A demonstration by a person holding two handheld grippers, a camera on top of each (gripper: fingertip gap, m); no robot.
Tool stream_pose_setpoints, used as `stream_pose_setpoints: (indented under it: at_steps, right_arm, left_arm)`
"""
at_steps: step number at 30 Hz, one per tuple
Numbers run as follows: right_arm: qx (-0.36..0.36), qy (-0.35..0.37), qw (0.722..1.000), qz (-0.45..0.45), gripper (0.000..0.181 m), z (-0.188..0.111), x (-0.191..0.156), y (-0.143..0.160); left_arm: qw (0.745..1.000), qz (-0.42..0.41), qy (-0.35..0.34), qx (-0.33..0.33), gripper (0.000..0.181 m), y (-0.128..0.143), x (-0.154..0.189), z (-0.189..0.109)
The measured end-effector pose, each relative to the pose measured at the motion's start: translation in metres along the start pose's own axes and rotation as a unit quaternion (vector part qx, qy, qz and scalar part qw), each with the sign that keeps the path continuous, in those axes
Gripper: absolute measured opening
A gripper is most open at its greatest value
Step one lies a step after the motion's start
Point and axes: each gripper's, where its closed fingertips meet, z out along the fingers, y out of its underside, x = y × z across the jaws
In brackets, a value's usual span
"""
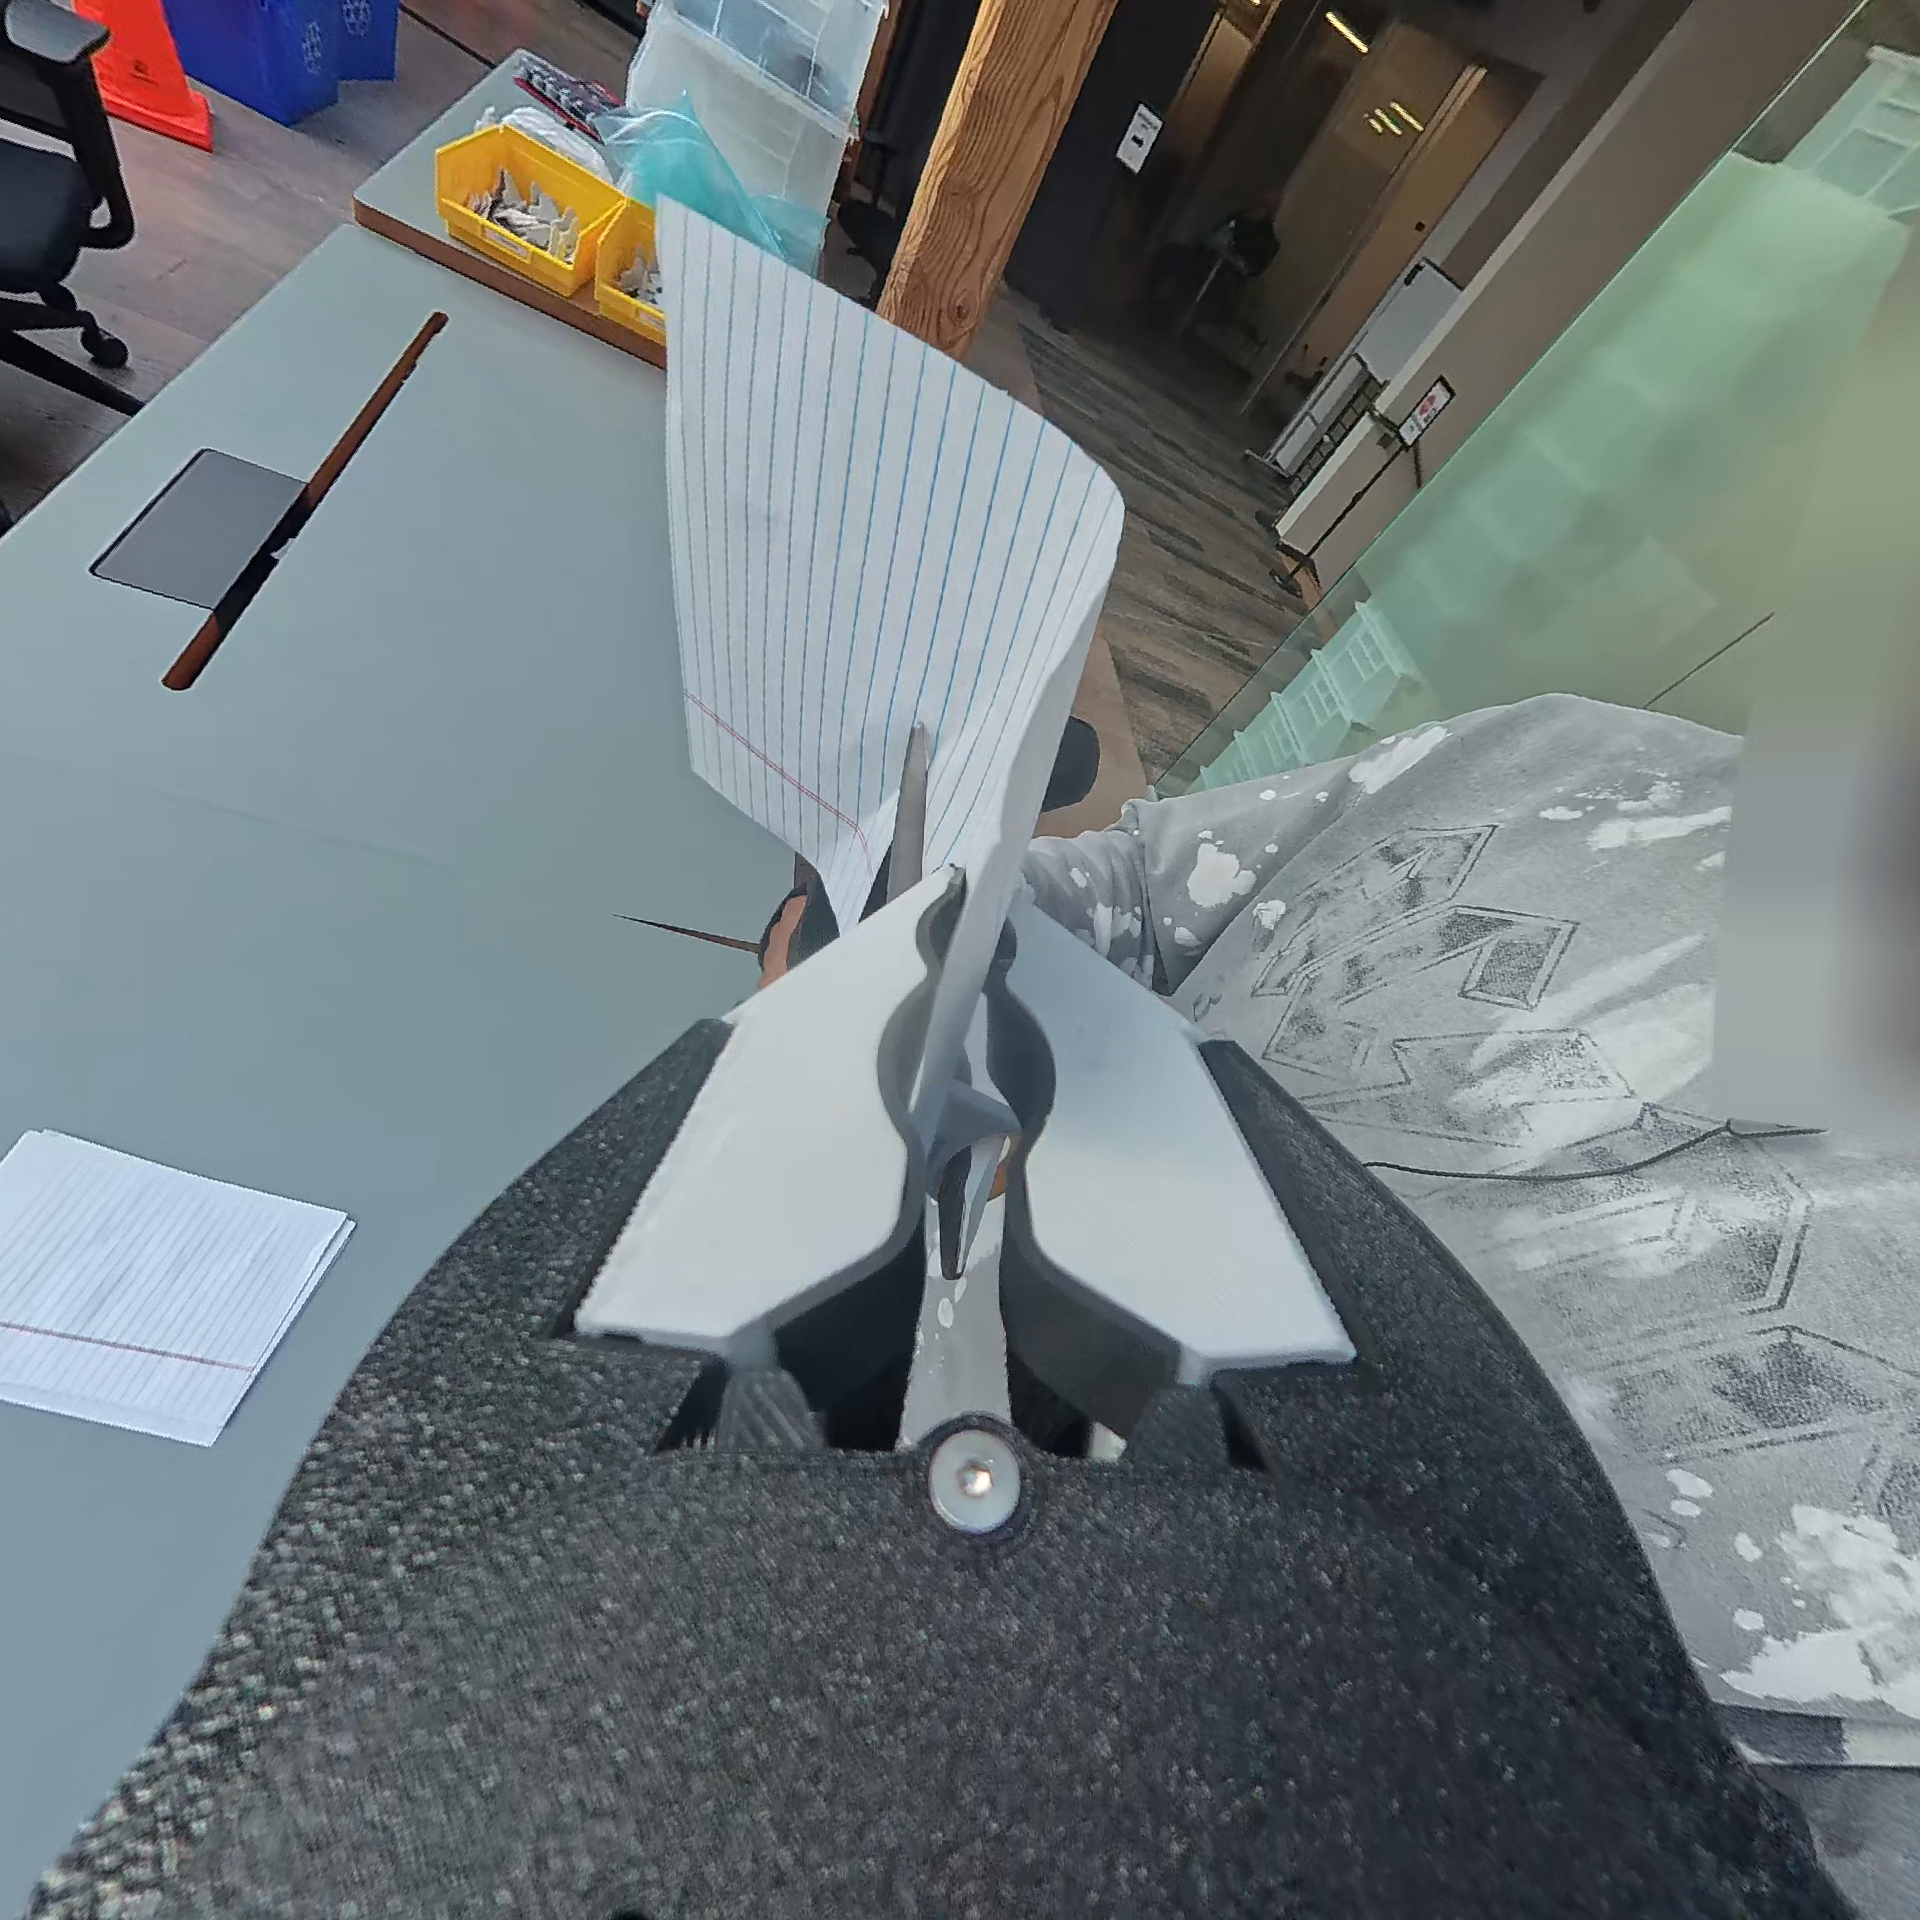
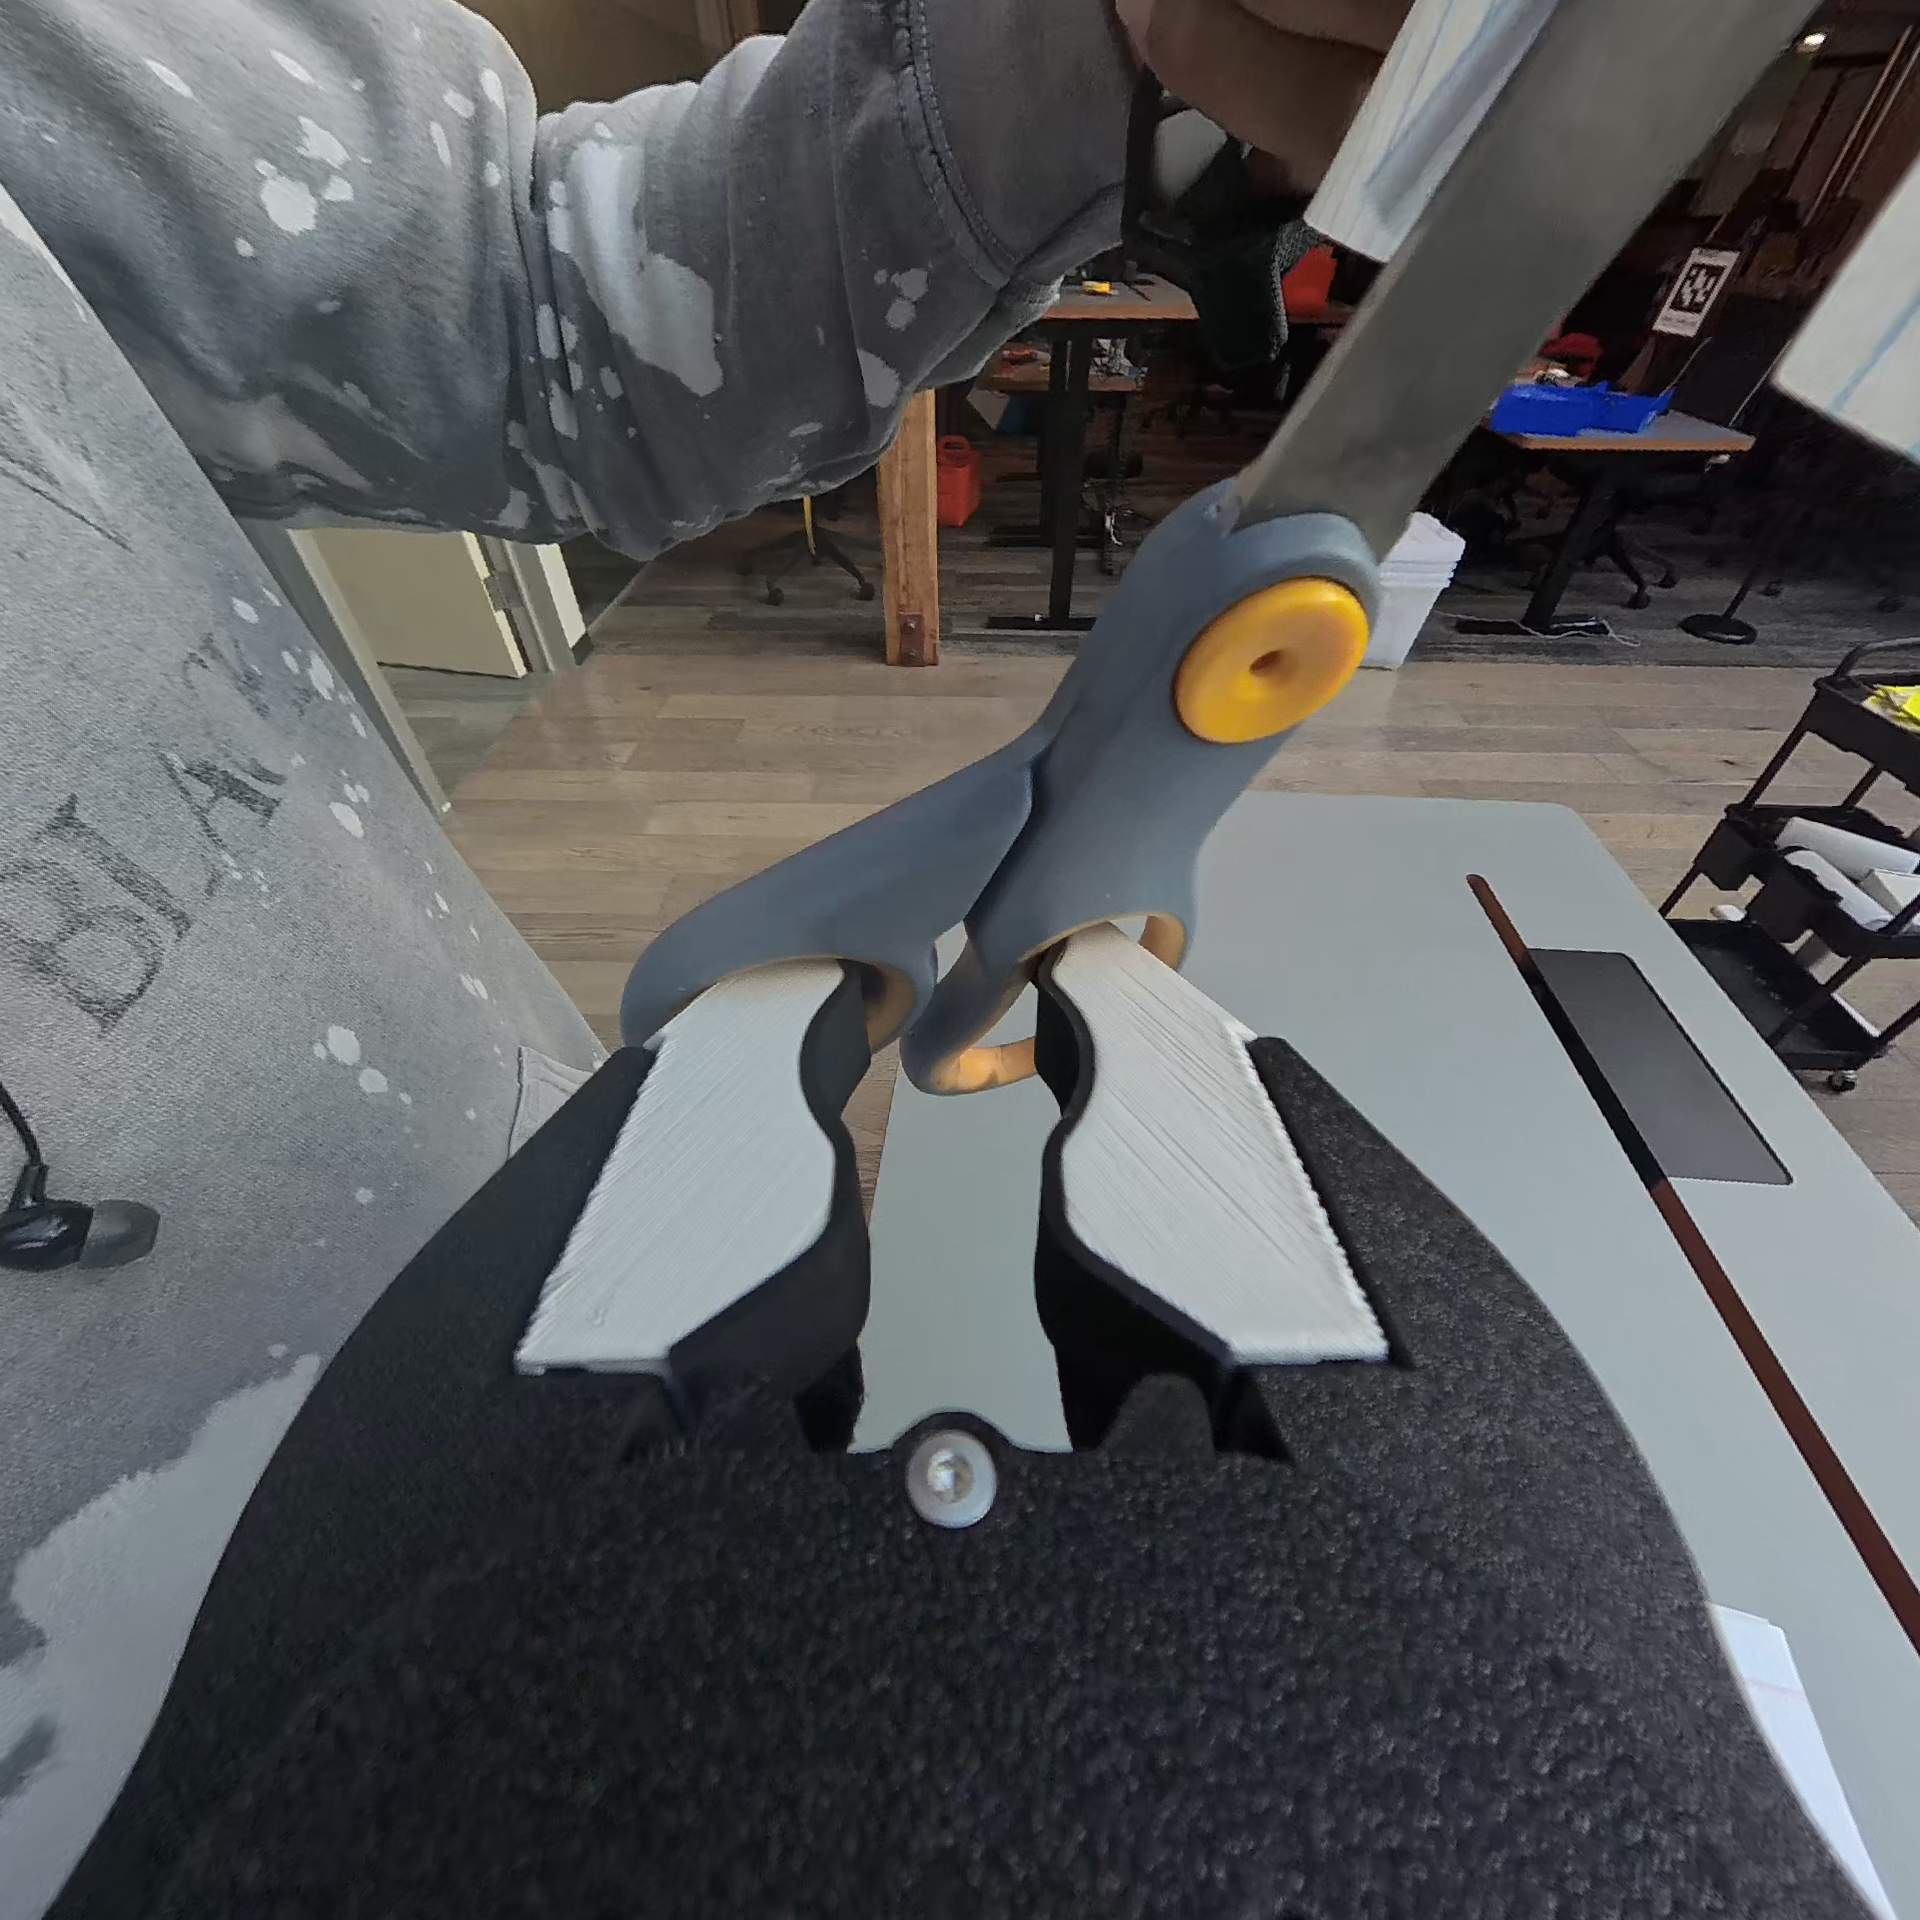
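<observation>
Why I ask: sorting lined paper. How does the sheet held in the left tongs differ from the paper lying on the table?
The held sheet stands up in the air, pinched in the left tongs; the paper on the table lies flat. The held sheet curls at one side; the paper on the table is flat and looks folded or stacked. Scissors meet the held sheet only. Both are white with blue ruling and a red margin line.

Grey table (image 1: 416,727) left of the jaws; wood post (image 1: 987,156), glass wall (image 1: 1558,468) and dim corridor ahead.

Paper sheet (image 1: 873,540) and scissors (image 2: 1091,821) block ahead; grey table (image 1: 436,831) lies open leftward.
</observation>
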Motion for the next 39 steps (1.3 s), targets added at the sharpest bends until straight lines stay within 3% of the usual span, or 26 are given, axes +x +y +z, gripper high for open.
stream_pose_setpoints:
  at_steps: [13,23,39]
  right_arm:
    - [-0.018,0.005,0.999,-0.038,0.034,0.012,-0.002,0.005]
    - [0.032,-0.003,0.998,-0.049,0.041,0.008,-0.004,-0.009]
    - [0.039,-0.009,0.998,-0.056,0.047,0.001,-0.007,-0.019]
  left_arm:
    - [0.998,-0.024,0.027,-0.053,0.0,0.009,0.01,-0.004]
    - [0.995,-0.043,0.059,-0.062,0.0,0.01,0.024,-0.007]
    - [0.994,-0.072,0.055,-0.064,0.0,0.02,0.012,-0.013]
